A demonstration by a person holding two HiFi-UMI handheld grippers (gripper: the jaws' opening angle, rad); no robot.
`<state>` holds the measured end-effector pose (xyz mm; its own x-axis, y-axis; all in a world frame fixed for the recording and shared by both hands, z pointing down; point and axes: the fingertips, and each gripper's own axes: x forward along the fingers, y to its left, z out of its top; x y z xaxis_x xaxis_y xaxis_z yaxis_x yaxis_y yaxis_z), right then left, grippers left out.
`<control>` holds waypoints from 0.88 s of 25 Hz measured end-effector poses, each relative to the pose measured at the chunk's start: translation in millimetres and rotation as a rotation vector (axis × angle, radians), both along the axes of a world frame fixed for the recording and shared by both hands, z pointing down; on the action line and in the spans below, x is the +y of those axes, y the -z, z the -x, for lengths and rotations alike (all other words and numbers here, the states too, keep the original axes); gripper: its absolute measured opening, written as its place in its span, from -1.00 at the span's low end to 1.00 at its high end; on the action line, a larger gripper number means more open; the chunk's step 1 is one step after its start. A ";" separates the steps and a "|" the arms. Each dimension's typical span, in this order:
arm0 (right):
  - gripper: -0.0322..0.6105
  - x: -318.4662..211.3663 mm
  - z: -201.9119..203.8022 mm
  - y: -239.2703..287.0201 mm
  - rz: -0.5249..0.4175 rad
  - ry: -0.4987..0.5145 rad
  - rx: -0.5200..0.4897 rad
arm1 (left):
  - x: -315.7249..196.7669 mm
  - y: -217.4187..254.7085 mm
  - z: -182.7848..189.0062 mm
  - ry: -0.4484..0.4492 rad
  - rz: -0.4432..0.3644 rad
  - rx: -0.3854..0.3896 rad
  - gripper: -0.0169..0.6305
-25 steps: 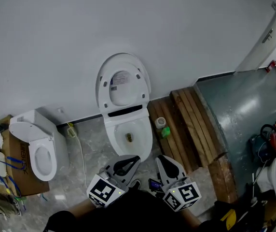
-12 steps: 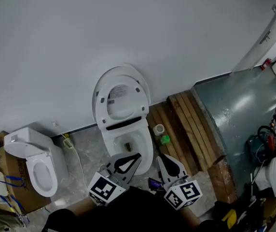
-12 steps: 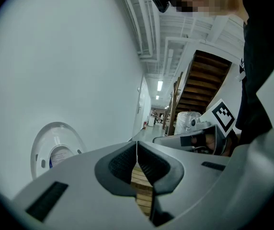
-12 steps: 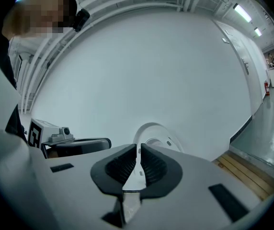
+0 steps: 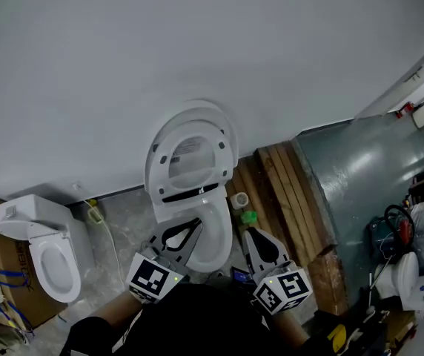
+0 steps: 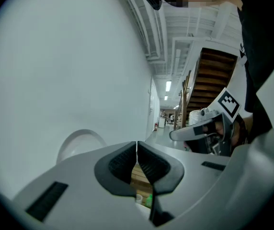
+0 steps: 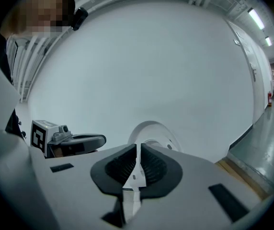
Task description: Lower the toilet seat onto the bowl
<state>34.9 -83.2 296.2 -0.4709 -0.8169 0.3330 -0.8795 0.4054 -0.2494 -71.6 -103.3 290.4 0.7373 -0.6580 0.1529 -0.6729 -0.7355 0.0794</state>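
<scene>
A white toilet stands against the white wall, its seat [image 5: 190,156] and lid raised upright together above the open bowl [image 5: 213,232]. My left gripper [image 5: 190,227] hovers over the bowl's front left, jaws shut and empty. My right gripper [image 5: 247,233] is beside the bowl's front right, also shut on nothing. In the right gripper view the raised seat [image 7: 152,134] shows just past the closed right gripper [image 7: 138,146], with the left gripper [image 7: 101,139] at the left. In the left gripper view the lid's curve [image 6: 79,142] rises left of the closed left gripper [image 6: 137,143].
A second white toilet [image 5: 43,251] with its seat down stands at the left beside a cardboard box [image 5: 1,269]. Wooden planks [image 5: 286,199] lie right of the bowl, with a small white cup [image 5: 239,199] and a green object [image 5: 249,217] on them. Clutter fills the far right.
Both grippers have moved forward toward the toilet; the bowl now lies right at their tips, where before it was a short way ahead. The seat has stayed upright.
</scene>
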 end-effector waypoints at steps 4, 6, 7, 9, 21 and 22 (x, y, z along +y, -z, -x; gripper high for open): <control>-0.75 -29.3 -0.5 5.4 -0.037 0.009 0.043 | -46.0 -14.4 28.0 0.103 -0.004 -0.061 -0.88; -0.75 -43.7 -1.2 4.2 -0.048 0.027 0.059 | -70.2 -19.1 36.9 0.152 -0.019 -0.077 -0.88; -0.75 -50.9 -1.6 2.1 -0.051 0.040 0.069 | -80.7 -22.3 40.4 0.172 -0.022 -0.098 -0.88; -0.75 -66.1 -2.3 -3.0 -0.052 0.074 0.087 | -99.9 -28.5 45.2 0.211 -0.017 -0.135 -0.88; -0.75 -170.5 -1.7 -35.1 -0.044 0.305 0.218 | -188.4 -72.0 42.9 0.417 0.014 -0.324 -0.87; -0.75 -180.4 -2.2 -39.8 -0.044 0.312 0.230 | -194.9 -75.6 42.4 0.430 0.021 -0.337 -0.86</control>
